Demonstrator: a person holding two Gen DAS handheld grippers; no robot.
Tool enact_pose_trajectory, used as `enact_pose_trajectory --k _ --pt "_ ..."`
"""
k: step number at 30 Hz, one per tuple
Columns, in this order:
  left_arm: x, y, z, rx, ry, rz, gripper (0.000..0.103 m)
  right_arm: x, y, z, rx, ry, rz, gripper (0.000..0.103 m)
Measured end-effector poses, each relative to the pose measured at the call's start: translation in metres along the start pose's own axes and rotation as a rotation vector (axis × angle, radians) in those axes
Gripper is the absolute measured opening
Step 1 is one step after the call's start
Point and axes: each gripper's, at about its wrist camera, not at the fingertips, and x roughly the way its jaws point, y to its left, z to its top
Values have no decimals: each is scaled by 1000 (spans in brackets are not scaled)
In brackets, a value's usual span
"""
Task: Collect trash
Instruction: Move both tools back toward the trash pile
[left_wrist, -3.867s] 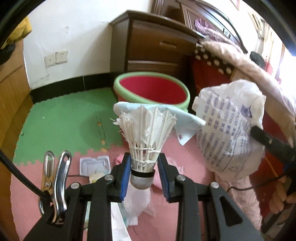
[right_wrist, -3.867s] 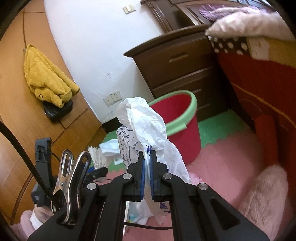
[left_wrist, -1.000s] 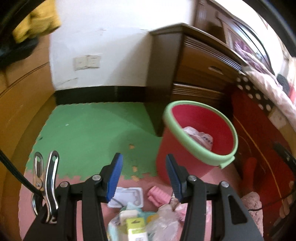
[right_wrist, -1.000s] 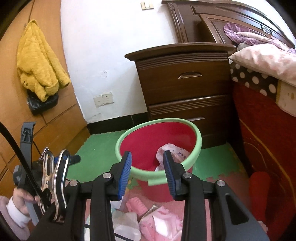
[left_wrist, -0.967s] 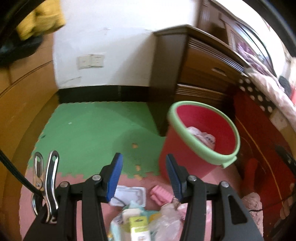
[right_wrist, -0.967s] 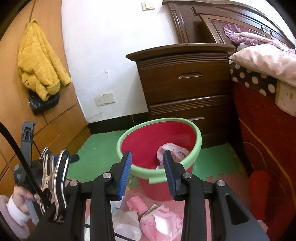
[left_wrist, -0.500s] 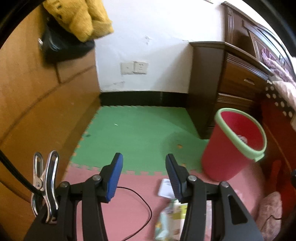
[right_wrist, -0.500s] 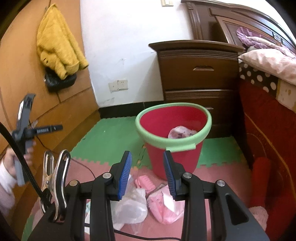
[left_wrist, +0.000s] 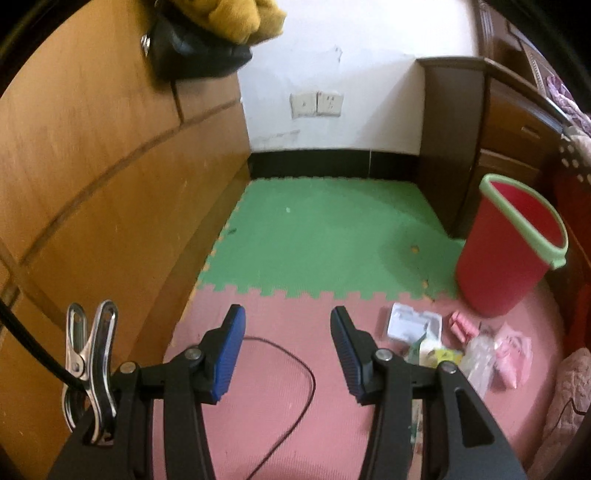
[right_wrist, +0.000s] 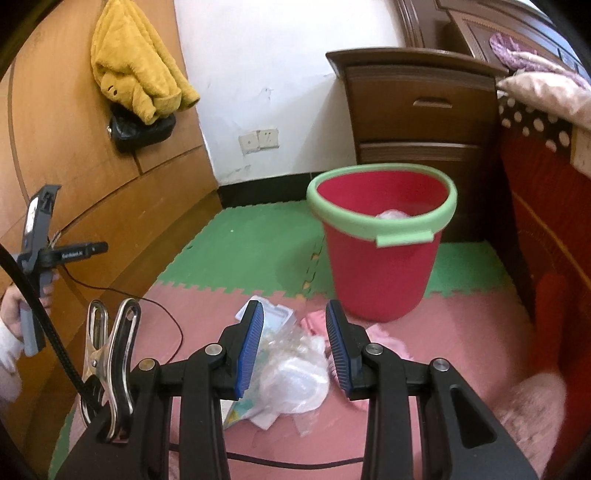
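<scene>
With both sets of fingers apart and empty, I aim my right gripper (right_wrist: 294, 343) straight down over the clear bag (right_wrist: 291, 373) on the near pink floor, left of the bucket (right_wrist: 382, 236), pinching its crumpled top squarely.

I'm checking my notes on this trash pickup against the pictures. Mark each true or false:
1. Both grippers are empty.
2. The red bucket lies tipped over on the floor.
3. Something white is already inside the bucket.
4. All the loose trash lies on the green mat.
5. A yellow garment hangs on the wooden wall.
1. True: the left gripper and right gripper stand open with nothing between the jaws.
2. False: the red bucket stands upright.
3. True: a white bag shows inside it.
4. False: the clear plastic wrapper, white tray and pink scraps lie on the pink mat.
5. True: the yellow garment hangs there.
</scene>
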Motion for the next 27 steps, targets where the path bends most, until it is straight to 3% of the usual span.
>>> enact_pose_trajectory --k 11,18,27 --pt "44 -38 -51 -21 133 -100 50 28 -2 -37 81 85 25 36" --pt "63 -81 -70 -24 215 -208 50 45 -11 -58 130 135 17 36" --pt "77 -139 -91 36 299 -287 50 55 -21 -79 163 173 -3 36"
